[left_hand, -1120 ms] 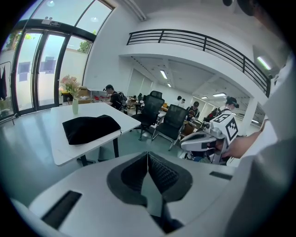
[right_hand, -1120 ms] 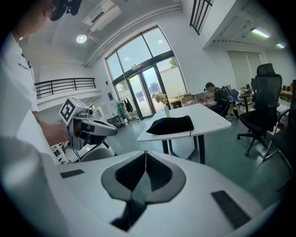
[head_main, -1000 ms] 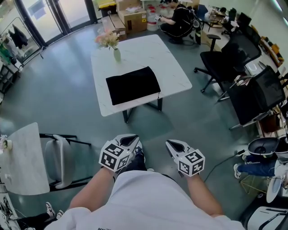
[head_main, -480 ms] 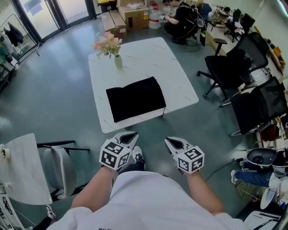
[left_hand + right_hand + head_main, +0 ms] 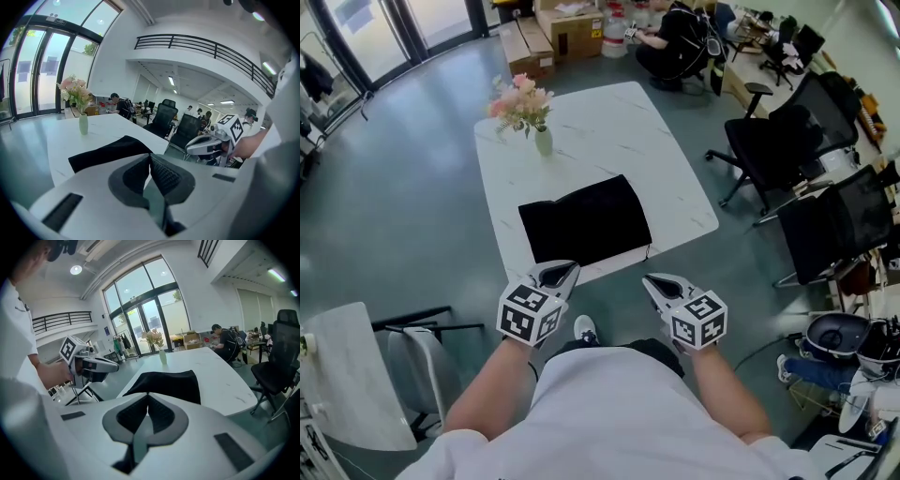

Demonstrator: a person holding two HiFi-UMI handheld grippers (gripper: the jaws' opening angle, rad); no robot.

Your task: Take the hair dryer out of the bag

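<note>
Two grippers in play | left gripper (image 5: 562,270): fingers (image 5: 165,174) pressed together, nothing between | right gripper (image 5: 655,279): fingers (image 5: 161,415) pressed together, empty too | one bag (image 5: 584,222): black soft cloth, flat rectangle, at near edge of one white marbled square worktop (image 5: 609,122) | one pale green vase (image 5: 543,142), pink flowers (image 5: 520,94), far corner

Black bag (image 5: 584,223), white marble table (image 5: 609,131).
The bag is plain black, the table white with faint grey veins; at 11 o'clock, pink flowers (image 5: 520,96), pale green vase (image 5: 543,142).
</note>
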